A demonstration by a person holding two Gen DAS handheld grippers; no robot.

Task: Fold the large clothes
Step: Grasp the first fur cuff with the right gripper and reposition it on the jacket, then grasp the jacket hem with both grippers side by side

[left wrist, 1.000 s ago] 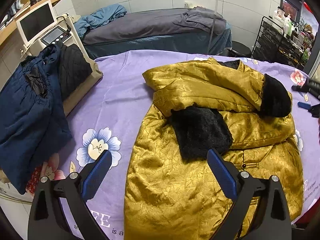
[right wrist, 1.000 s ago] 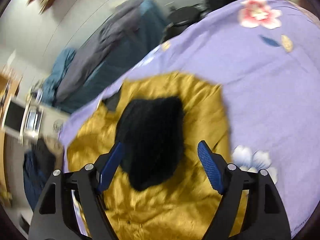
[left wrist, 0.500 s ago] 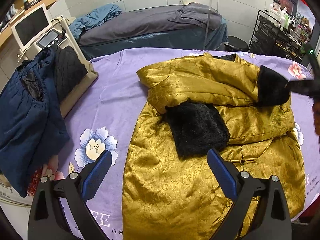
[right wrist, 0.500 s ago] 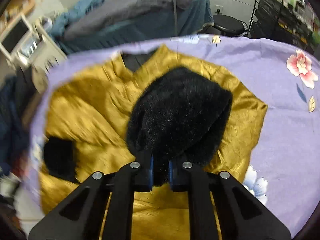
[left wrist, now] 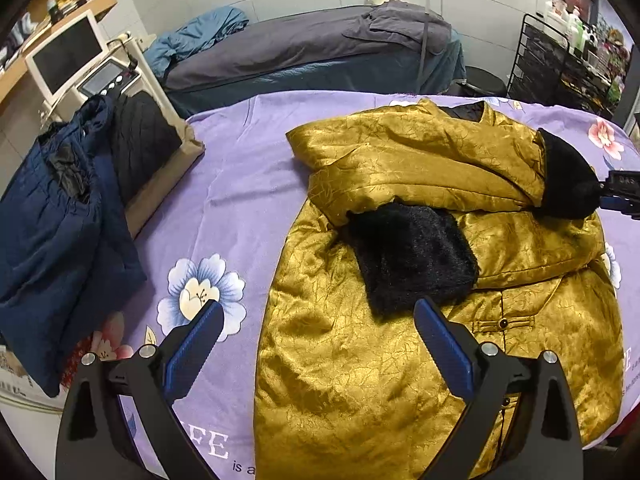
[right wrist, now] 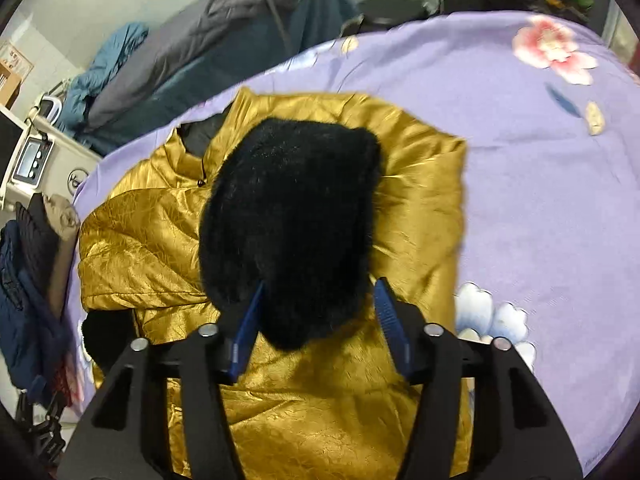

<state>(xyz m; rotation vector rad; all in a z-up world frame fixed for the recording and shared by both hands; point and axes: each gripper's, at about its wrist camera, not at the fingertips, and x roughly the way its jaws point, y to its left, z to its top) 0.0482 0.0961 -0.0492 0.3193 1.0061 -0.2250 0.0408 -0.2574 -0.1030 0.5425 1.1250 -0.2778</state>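
Lying crumpled, gold jacket (left wrist: 400, 360) shows black furry cuffs (left wrist: 412, 256).

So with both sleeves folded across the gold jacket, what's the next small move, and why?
Probably draw the right gripper back off the black fur cuff. Its jaws are open around the cuff, which lies on the gold jacket, and the left gripper hovers open above the hem.

Treatment room: massage bed (left wrist: 304, 52), device screen (left wrist: 66, 56).

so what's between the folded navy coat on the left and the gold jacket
In the left wrist view, only bare purple floral sheet lies between the navy coat and the gold jacket.
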